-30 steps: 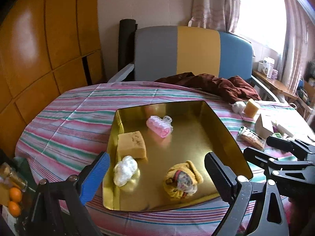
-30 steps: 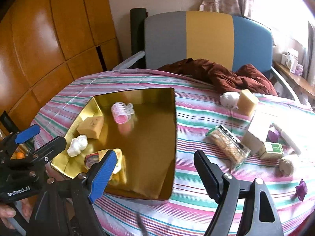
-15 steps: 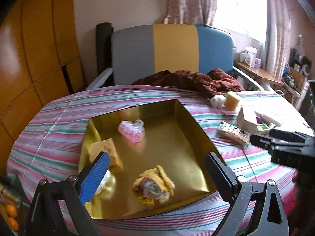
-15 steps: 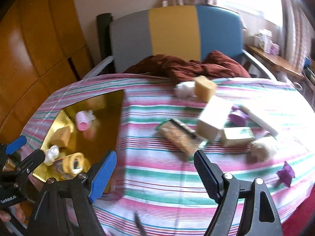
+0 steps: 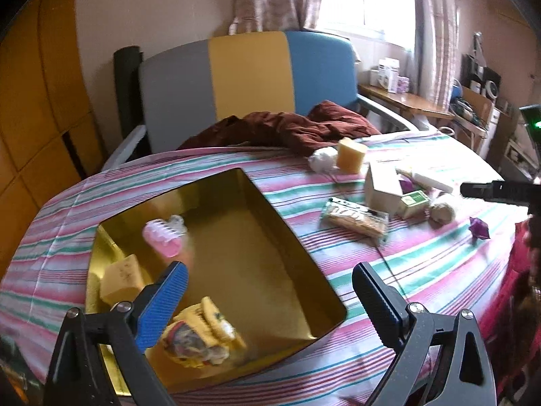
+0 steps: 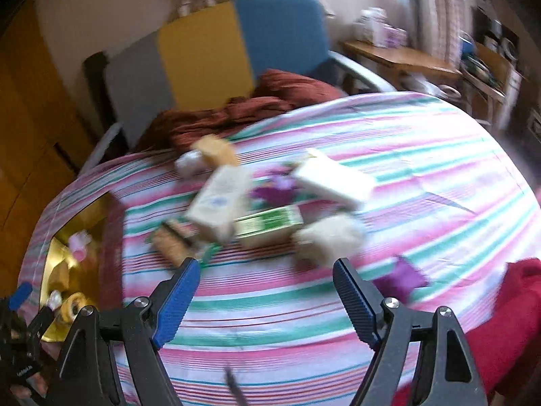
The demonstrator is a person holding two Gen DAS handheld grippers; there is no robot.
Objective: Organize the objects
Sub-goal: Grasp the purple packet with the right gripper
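right gripper (image 6: 266, 296) fingers wide above the cloth, beige puff (image 6: 326, 238) just beyond them; left gripper (image 5: 269, 296) wide too.

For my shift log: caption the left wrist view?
Open left gripper above gold tray holding curler and sponge.

1. The left wrist view looks forward and down between the wide-spread fingers of the left gripper (image 5: 270, 291), close over the shiny gold rectangular tray (image 5: 290, 233).
2. The right wrist view, blurred, faces forward over the pink-and-green striped tablecloth (image 6: 422, 155), with the tray at far left.
3. Both show the small green-and-white carton (image 6: 267, 225), the tray and the grey, yellow and blue chair back (image 5: 250, 74).
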